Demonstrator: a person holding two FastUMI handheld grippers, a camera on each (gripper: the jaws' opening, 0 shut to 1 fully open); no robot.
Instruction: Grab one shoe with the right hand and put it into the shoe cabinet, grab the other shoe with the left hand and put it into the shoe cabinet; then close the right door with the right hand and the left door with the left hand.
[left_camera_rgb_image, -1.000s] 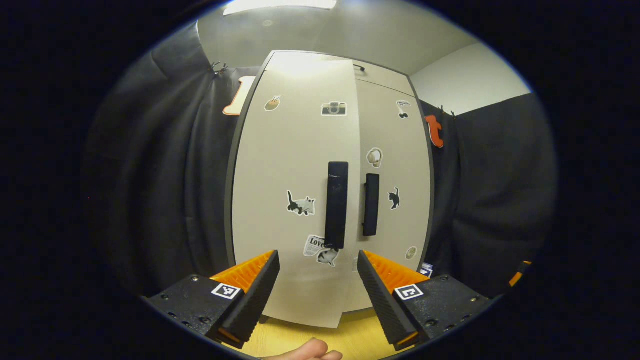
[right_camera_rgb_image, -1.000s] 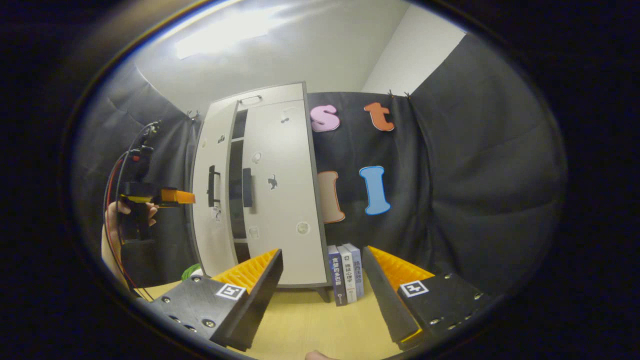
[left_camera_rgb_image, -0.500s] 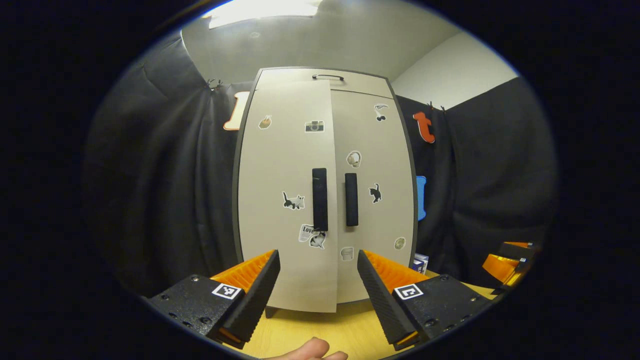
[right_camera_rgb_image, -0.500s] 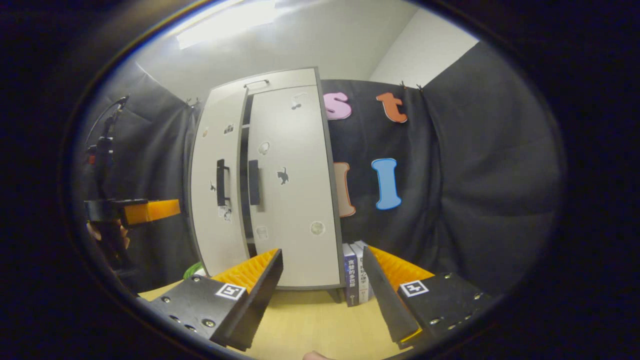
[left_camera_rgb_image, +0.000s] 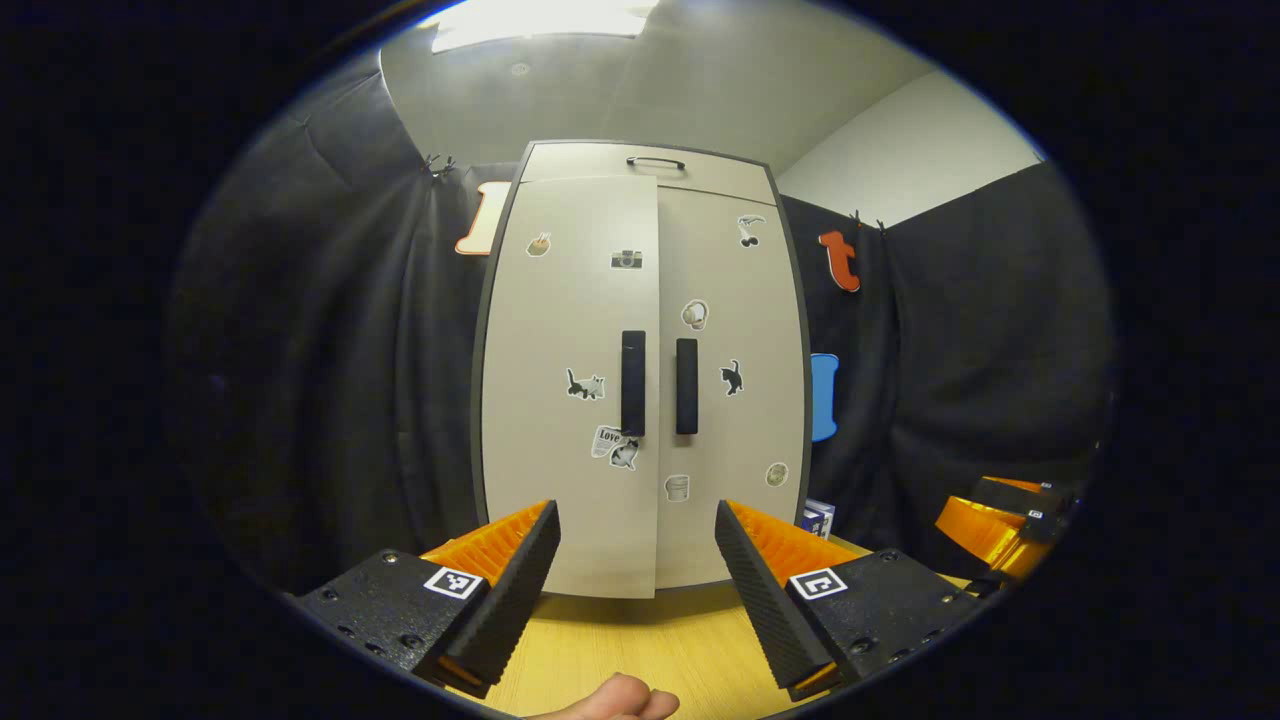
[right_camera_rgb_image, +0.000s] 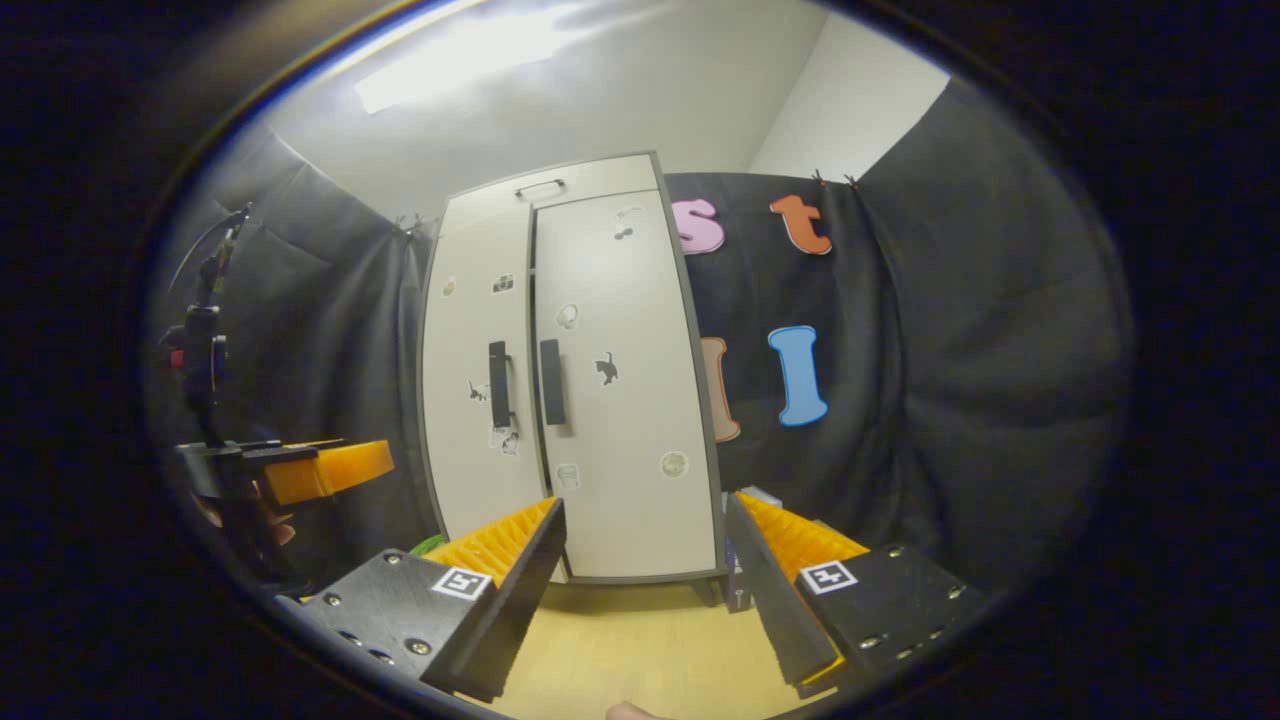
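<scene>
The shoe cabinet (left_camera_rgb_image: 640, 370) stands upright on the table (left_camera_rgb_image: 650, 640) straight ahead of me, backed by the dark booth cloth. Its right door (left_camera_rgb_image: 730, 380) lies flush with the frame, while its left door (left_camera_rgb_image: 570, 390) sits almost shut, its inner edge a little proud of the right one; from my right gripper view a thin dark seam runs between the 2 doors. The 2 black handles (left_camera_rgb_image: 633, 383) stand vertical, side by side at the middle seam, and small stickers dot both doors. The shoes are hidden behind the doors, so I cannot see them. A few books (right_camera_rgb_image: 735, 580) stand just beside the cabinet's right foot. My left gripper (left_camera_rgb_image: 637, 570) hangs in front of the cabinet, well apart from it, its fingers spread wide with nothing between them. My right gripper (right_camera_rgb_image: 645, 580) is likewise held back over the table, fingers apart and empty. A fingertip of my hand (left_camera_rgb_image: 610, 700) peeks in at the bottom of the left gripper view.
</scene>
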